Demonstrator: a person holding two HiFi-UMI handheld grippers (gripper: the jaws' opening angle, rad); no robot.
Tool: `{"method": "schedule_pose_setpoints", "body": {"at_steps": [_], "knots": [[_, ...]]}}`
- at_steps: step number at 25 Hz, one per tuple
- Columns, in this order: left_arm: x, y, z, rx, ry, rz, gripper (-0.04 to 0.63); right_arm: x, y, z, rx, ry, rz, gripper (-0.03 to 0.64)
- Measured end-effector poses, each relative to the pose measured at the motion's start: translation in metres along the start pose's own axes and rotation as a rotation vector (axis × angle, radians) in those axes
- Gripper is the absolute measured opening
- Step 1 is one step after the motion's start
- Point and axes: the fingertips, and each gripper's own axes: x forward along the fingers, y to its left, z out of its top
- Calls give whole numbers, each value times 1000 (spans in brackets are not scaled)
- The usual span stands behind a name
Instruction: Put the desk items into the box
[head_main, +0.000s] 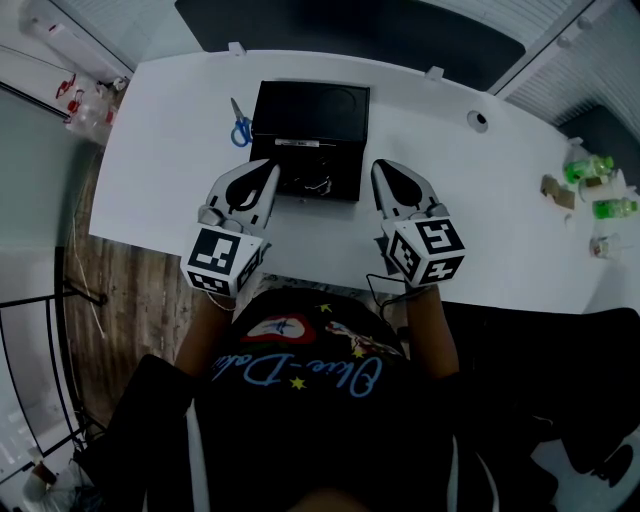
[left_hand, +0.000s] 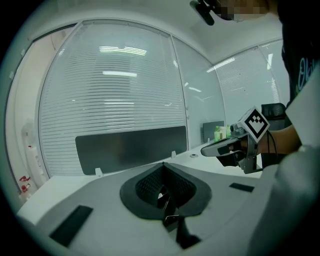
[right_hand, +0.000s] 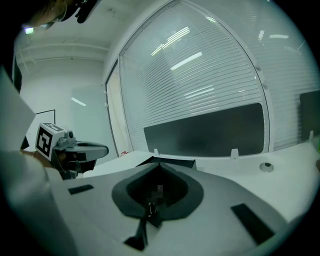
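left hand-held gripper clenched, empty, by near-left corner of box. right hand-held gripper same deal, near-right corner. scissors not in yet, just left of box on surface. risk: jaws not opened in time, scissors get shoved, not grabbed.

the worktop is plain white, the box on it matt black, the scissors blue at the handles. my left gripper and right gripper are white-shelled with black fingers, each cube patterned in black-and-white squares. the bottles are green, the floor brown wood grain, the person's shirt black with red and yellow print
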Motion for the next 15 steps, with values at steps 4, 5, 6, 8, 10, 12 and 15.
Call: {"method": "schedule_pose_setpoints", "body": {"at_steps": [4,5,6,8,10,12,15], "knots": [[-3,0,1,2,-5,4,8,-2,1,6,-1,-24,-8,9],[-4,0,0,2,-4,4,8,-2,1,7,-1,-29,-9,9],[-4,0,0,3,-4,4,8,-3,1,8,0,-34,-10,9],[-5,-1,1,6,-4,4,8,-3,2,10,3,-41,-10,9],[-7,-1,0,10,-1,3,8,-4,3,11,5,-46,-7,9],[-9,-2,-1,14,2,3,8,-4,6,11,9,-52,-2,9],[-12,-3,-2,23,14,-2,8,-4,10,12,10,-59,9,9]]}}
